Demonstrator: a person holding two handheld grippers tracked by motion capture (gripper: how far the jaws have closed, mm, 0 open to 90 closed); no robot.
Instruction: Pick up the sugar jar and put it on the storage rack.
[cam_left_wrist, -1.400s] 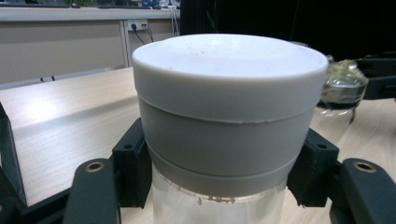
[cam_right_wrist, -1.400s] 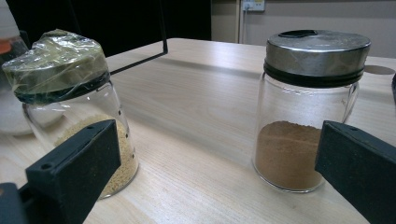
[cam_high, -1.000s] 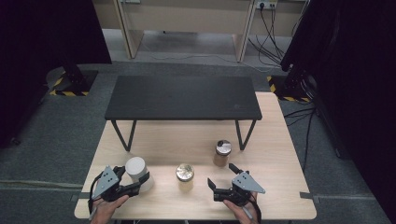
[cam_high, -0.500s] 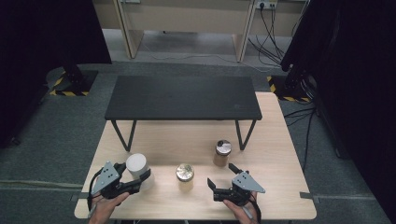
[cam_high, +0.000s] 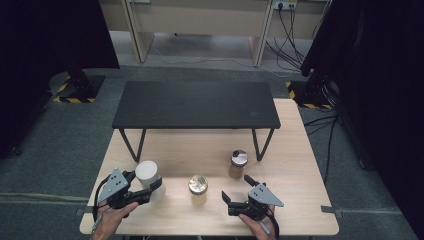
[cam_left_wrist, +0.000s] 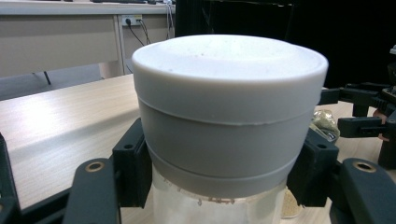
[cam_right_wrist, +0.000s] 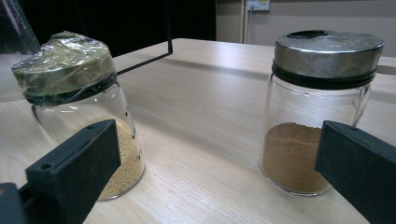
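Note:
A clear jar with a wide white lid (cam_high: 146, 171) (cam_left_wrist: 229, 93) hangs just above the wooden table (cam_high: 300, 165) at the front left. My left gripper (cam_high: 148, 188) (cam_left_wrist: 224, 182) is shut on its glass body just under the lid. At the front right my right gripper (cam_high: 239, 194) (cam_right_wrist: 217, 177) stands open, level with the table. It faces a jar of yellow grains with a plastic-wrapped lid (cam_high: 198, 186) (cam_right_wrist: 77, 112) and a metal-lidded jar of brown powder (cam_high: 239, 162) (cam_right_wrist: 317, 116). Neither jar is between its jaws.
A low black bench (cam_high: 195, 105) on thin metal legs stands across the back half of the table. Grey floor, desks and cables lie beyond. The right gripper (cam_left_wrist: 369, 112) appears at the right edge of the left gripper view.
My left gripper has lifted the white-lidded jar a little off the table. The right gripper and the other two jars have stayed where they were.

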